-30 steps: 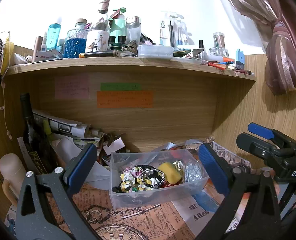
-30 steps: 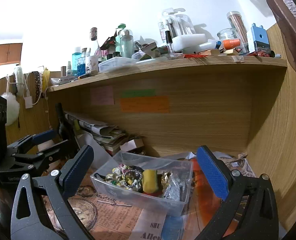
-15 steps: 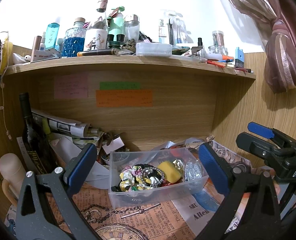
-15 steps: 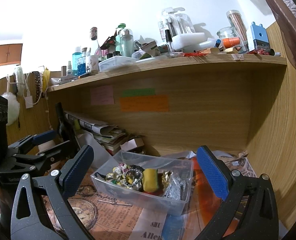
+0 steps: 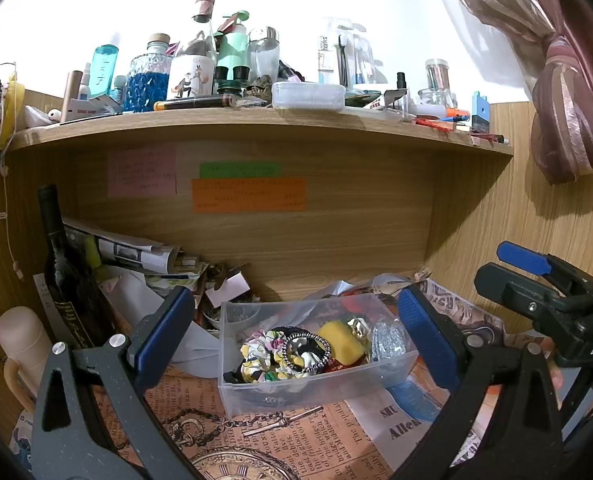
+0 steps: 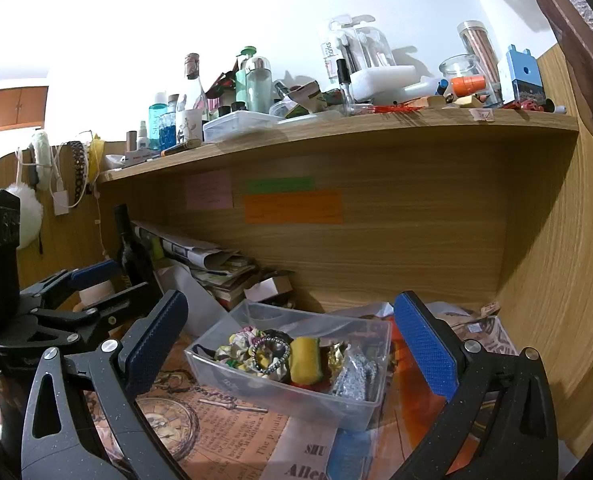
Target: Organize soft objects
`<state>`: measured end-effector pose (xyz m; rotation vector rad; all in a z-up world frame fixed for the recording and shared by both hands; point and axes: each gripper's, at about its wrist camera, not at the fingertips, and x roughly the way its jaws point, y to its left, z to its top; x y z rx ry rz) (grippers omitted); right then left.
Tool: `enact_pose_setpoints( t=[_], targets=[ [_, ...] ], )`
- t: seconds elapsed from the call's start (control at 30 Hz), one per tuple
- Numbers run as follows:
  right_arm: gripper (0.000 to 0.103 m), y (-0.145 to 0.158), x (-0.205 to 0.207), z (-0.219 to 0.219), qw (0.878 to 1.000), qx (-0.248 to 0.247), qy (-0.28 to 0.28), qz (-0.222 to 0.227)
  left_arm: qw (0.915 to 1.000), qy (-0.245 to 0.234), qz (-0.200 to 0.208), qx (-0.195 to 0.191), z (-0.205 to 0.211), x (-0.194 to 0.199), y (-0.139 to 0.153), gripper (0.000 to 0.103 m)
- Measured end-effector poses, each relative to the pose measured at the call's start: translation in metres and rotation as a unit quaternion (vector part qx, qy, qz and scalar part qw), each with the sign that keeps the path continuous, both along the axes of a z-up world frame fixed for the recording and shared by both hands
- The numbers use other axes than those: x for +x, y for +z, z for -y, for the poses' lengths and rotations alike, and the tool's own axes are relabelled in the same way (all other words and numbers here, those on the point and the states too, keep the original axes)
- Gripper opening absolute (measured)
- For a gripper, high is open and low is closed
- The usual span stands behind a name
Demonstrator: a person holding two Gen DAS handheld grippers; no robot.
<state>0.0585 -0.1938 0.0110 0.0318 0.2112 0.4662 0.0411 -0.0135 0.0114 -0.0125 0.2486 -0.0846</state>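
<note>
A clear plastic bin (image 5: pixel 256 390) sits on the printed paper under the shelf; it also shows in the right wrist view (image 6: pixel 360 408). In it lie floral scrunchies (image 5: pixel 262 354) (image 6: pixel 238 344), a beaded band (image 5: pixel 308 350), a yellow sponge (image 5: pixel 342 340) (image 6: pixel 306 360) and silvery pieces (image 5: pixel 388 340). My left gripper (image 5: pixel 296 340) is open and empty in front of the bin. My right gripper (image 6: pixel 290 344) is open and empty, facing the bin from the right; it shows at the right of the left wrist view (image 5: pixel 536 280).
A dark wine bottle (image 5: pixel 62 272) and stacked newspapers (image 5: pixel 136 252) stand at the back left. A pale cup (image 5: pixel 20 340) is at the far left. The shelf (image 5: pixel 256 120) above is crowded with bottles and jars. A wooden wall (image 6: pixel 556 280) closes the right.
Both views have shifted only slightly; the grippers stay open and the bin has not moved.
</note>
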Motion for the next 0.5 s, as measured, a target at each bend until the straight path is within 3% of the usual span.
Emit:
enact_pose_setpoints(
  t=[0.5],
  targets=[
    [0.103,-0.0005,0.0013,0.0008,1.0,0.0,-0.003,-0.002,1.0,-0.002,-0.005,-0.004,-0.0057,0.0047,-0.0029,0.103]
  ],
)
